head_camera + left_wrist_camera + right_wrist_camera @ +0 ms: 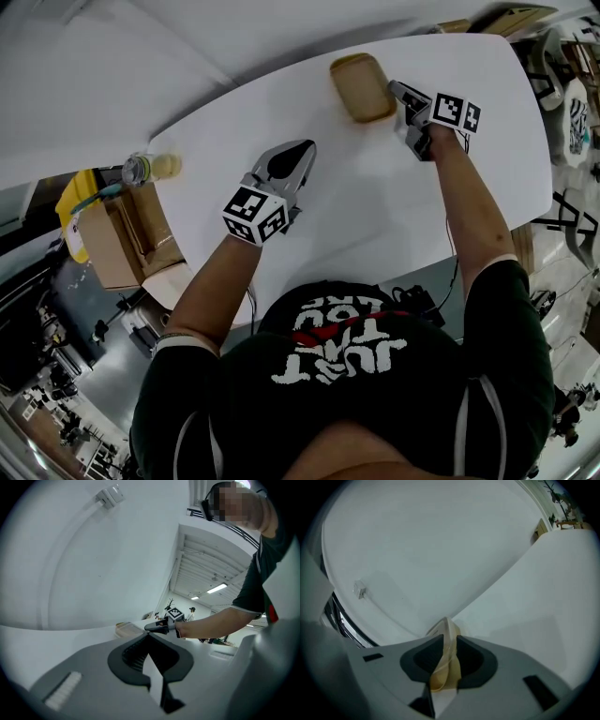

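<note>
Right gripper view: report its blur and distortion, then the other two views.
Right gripper view: strong fisheye, dark corners; the tan container, clamped in the right gripper, is close and soft. Left gripper view: same fisheye; the left gripper looks soft, the ceiling lights blown out. Head view: sharpest, evenly lit, table edges bowed.

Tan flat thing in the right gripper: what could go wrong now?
The right gripper pinches only the thin edge of the tan rounded-rectangle container, so it might slip free or bend. The left gripper, shut and empty, sits apart from it, so nothing else steadies it.
</note>
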Tool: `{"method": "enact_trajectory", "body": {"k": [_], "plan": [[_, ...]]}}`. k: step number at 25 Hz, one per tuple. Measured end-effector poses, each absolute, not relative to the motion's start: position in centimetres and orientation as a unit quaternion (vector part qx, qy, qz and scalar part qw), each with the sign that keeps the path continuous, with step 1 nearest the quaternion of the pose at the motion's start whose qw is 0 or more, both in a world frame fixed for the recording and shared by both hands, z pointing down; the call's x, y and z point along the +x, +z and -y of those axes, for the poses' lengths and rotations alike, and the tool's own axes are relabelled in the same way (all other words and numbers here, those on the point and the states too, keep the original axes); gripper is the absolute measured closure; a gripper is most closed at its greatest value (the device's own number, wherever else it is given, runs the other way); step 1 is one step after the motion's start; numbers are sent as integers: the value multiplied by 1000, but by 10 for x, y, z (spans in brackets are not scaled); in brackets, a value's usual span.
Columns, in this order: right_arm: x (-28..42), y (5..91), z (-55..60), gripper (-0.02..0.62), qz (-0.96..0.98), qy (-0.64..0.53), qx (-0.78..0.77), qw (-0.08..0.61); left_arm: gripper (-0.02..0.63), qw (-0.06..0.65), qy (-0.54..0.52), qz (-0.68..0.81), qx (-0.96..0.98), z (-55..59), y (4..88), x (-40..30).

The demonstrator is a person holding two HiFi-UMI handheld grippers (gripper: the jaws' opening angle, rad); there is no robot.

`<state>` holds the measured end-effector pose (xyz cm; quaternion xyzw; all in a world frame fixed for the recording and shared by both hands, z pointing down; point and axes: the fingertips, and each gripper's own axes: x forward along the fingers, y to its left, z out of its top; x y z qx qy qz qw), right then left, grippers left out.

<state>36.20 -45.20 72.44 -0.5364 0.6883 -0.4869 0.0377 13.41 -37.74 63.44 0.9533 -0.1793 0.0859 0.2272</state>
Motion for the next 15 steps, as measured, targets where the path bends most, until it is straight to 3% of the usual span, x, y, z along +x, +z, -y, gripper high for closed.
{"method": "enact_trajectory", "body": {"k": [6,15], "plan": [[367,720,451,546,-680,-496,-536,67,600,231,83,181,952,379,634,133],[381,700,444,552,-665,-508,-525,153,600,230,77,186,952,379,627,130]]}}
